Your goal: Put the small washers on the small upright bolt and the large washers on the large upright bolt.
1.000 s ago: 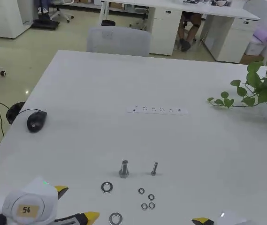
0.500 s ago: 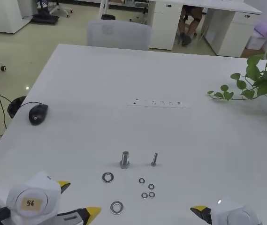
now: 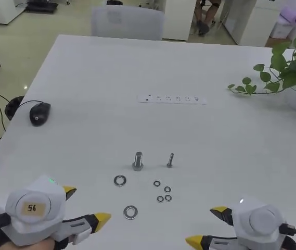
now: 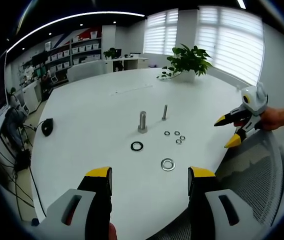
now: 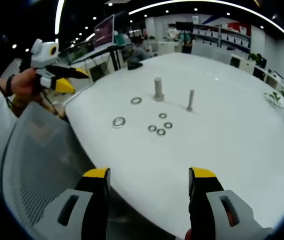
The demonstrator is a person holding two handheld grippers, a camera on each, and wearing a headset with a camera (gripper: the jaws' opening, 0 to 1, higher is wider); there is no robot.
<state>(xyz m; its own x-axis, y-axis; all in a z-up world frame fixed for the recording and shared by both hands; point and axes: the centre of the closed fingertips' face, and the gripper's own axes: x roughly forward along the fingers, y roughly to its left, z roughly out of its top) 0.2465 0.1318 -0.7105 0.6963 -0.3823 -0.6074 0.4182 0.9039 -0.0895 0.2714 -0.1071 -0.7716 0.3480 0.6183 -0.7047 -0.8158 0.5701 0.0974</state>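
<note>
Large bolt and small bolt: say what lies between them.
Bare table, by the head view: the large bolt and small bolt stand apart with nothing between.

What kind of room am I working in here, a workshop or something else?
Most likely an open-plan office, not a workshop: a white table with a power strip and a computer mouse on it, an office chair at its far end, and a potted plant near one edge.
</note>
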